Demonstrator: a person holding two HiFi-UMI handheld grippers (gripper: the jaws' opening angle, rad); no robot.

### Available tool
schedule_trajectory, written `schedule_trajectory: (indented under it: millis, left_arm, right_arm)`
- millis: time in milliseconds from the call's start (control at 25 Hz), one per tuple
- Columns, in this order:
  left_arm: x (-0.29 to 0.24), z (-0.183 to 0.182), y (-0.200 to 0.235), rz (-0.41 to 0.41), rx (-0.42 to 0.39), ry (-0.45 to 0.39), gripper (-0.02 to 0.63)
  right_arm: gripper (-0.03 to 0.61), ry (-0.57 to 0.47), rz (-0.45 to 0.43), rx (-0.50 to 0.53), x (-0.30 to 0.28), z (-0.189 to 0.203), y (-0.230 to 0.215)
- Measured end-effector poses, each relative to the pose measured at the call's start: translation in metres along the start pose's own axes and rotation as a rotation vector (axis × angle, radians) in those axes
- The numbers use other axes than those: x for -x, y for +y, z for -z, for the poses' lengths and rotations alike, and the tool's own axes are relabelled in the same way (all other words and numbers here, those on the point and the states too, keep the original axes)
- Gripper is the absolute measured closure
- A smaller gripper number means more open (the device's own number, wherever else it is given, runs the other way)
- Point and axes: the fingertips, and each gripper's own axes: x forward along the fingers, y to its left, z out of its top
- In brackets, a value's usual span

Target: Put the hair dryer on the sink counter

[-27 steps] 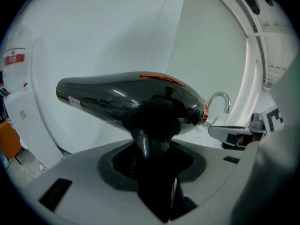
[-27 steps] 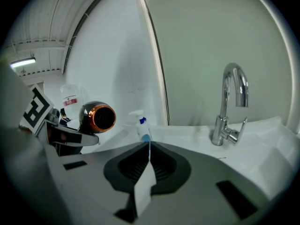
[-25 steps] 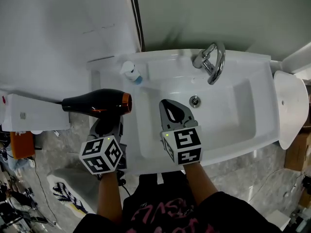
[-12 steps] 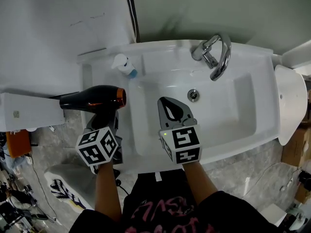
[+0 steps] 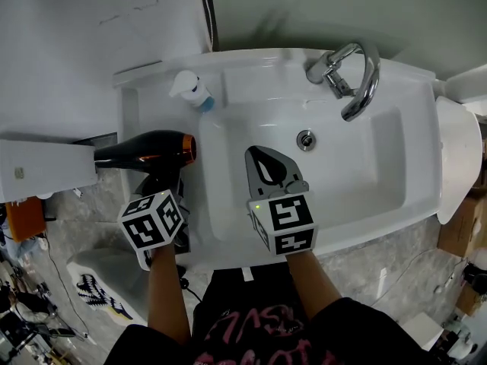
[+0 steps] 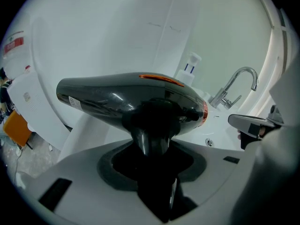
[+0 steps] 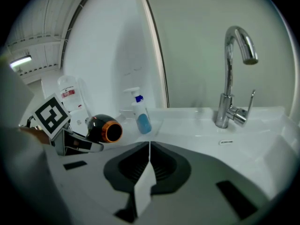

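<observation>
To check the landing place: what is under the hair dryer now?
The sink's left counter lies under the dryer; its narrow end overhangs the edge. The spot directly below is covered, so contact is unclear.

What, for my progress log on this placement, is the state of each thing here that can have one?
hair dryer: held by its handle, barrel level, nozzle toward the sink.
left gripper: shut on the hair dryer's handle.
right gripper: shut, empty, over the sink.
faucet: no water running.
pump bottle: upright at the sink's back left corner.
sink: no water standing in it.
</observation>
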Motion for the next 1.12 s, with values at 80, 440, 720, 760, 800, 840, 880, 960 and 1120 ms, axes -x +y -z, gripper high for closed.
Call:
schedule_trajectory:
  millis: [80,440,720,760,800,840,880,960,1120]
  left_arm:
    - [-0.004,0.004,0.001,-0.005,-0.002,0.018,0.442]
    - [-0.013,0.014,0.011,-0.049,-0.015,0.061,0.442]
    - [-0.014,0.014,0.010,-0.043,-0.019,0.071,0.440]
    - [-0.014,0.015,0.010,-0.040,-0.018,0.072,0.439]
    - [-0.014,0.015,0.009,-0.036,-0.018,0.073,0.436]
    - [-0.014,0.015,0.009,-0.034,-0.019,0.074,0.434]
    - [-0.015,0.015,0.008,-0.032,-0.022,0.074,0.431]
    - [-0.014,0.014,0.007,-0.031,-0.031,0.069,0.423]
    - [-0.011,0.013,0.006,-0.031,-0.045,0.062,0.407]
  right_arm:
    - [0.557,0.006,0.001,0.002,-0.001,0.003,0.000]
    - [0.555,0.015,0.011,-0.004,-0.004,0.007,-0.005]
    - [0.555,0.013,0.007,-0.004,-0.005,0.005,-0.002]
    - [0.557,0.012,0.006,-0.003,-0.005,0.005,-0.002]
    - [0.557,0.012,0.006,-0.002,-0.005,0.005,-0.002]
    - [0.557,0.011,0.007,-0.001,-0.004,0.005,-0.001]
    - [0.555,0.010,0.008,0.000,-0.004,0.004,-0.001]
    - [0.557,0.007,0.008,0.005,-0.003,0.003,-0.001]
    - [0.555,0.004,0.011,0.009,0.001,0.001,-0.001]
